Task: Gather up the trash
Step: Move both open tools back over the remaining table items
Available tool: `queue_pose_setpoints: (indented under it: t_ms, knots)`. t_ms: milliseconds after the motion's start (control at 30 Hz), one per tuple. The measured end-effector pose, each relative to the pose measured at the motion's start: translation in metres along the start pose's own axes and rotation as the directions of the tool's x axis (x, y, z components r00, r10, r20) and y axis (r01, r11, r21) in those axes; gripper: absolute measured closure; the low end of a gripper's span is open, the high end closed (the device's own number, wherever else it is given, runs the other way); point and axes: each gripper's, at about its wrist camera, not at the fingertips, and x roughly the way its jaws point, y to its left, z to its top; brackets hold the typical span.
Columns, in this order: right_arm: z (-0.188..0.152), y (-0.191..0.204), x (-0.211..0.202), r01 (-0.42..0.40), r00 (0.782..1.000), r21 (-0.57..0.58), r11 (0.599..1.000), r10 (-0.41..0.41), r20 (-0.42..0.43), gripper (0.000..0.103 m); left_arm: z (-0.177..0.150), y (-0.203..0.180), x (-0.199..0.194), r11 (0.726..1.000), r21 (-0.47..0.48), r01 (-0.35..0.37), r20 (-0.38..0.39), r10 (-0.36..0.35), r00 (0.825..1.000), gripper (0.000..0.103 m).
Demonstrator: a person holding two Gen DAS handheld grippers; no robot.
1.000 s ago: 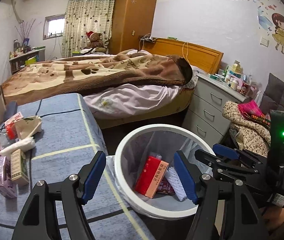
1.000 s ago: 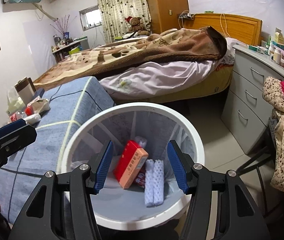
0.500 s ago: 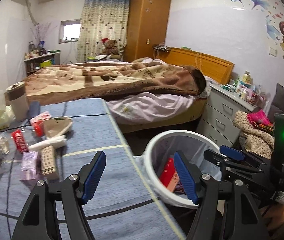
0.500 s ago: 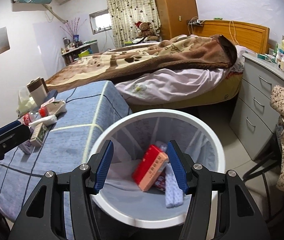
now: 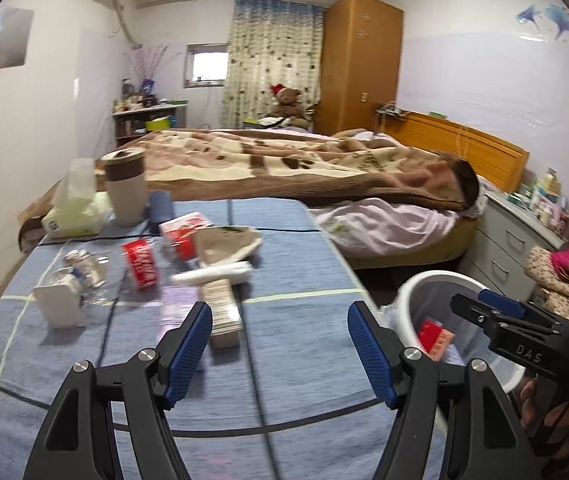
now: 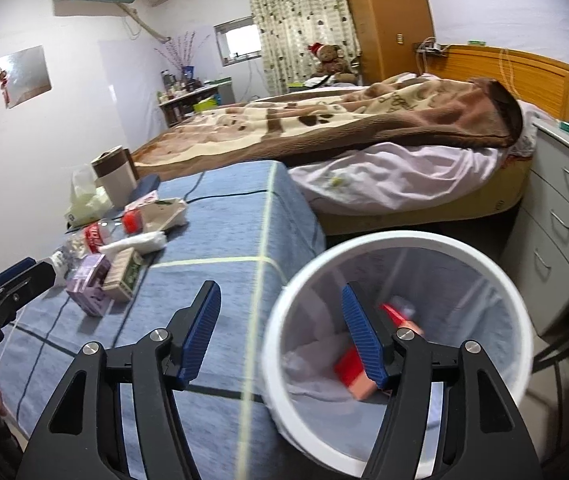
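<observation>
Two empty grippers, left gripper point(image 5: 278, 350) and right gripper point(image 6: 280, 330), gape wide; one bin point(image 6: 484, 258) holds one red box point(image 6: 350, 368).

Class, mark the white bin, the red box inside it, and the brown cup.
white bin point(image 6: 384, 240), right wrist view, far rim.
red box point(image 6: 350, 366), right wrist view, its side.
brown cup point(image 5: 126, 196), left wrist view, its wall.

Soft, even daylight from far window point(image 5: 207, 66); heavy fisheye bending, dark corners; motion blur ahead on desk point(image 5: 292, 344) clutter.

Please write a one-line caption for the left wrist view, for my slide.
Open, empty left hand-held gripper above the blue table, facing scattered trash; white bin at right.
</observation>
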Motion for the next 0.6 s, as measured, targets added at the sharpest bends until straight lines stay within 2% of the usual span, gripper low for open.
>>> queue_pose_setpoints:
  t_ms: [400, 600]
  knots:
    - [0.007, 0.039, 0.030, -0.065, 0.997, -0.064, 0.996, 0.063, -0.039, 0.038, -0.013, 0.063, 0.027, 0.992, -0.070, -0.105, -0.075, 0.099, 0.992, 0.033]
    - [0.010, 0.054, 0.044, -0.086, 0.995, -0.078, 0.993, 0.081, -0.063, 0.038, -0.019, 0.078, 0.054, 0.992, -0.072, -0.103, -0.148, 0.092, 0.985, 0.033]
